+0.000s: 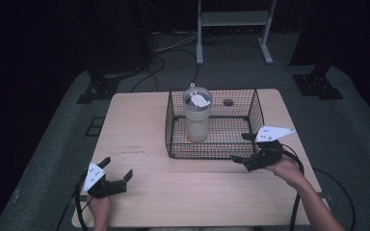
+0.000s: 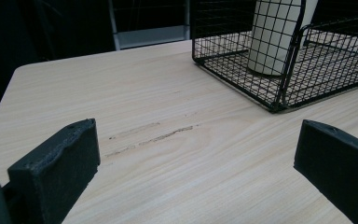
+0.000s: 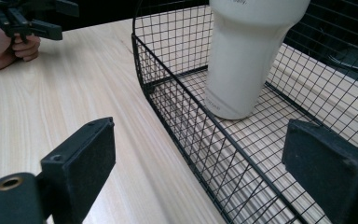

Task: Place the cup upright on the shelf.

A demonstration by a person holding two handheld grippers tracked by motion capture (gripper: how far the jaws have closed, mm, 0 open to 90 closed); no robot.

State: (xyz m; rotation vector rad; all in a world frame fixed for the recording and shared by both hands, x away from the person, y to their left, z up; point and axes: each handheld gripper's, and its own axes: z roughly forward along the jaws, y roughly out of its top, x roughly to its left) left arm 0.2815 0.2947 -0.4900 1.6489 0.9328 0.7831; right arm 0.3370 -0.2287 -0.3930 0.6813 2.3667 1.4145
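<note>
Tall cream plastic tumbler [image 3: 249, 56]: upright in black wire basket [image 3: 177, 121], ahead of your right gripper [image 1: 248, 149], jaws spread, empty. Left gripper [image 1: 117, 174] farther, likewise spread.

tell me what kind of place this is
Probably a lab or recording studio, not a home: a lone wooden table on grey carpet, dark surroundings, loose cables on the floor and a metal stand behind.
</note>
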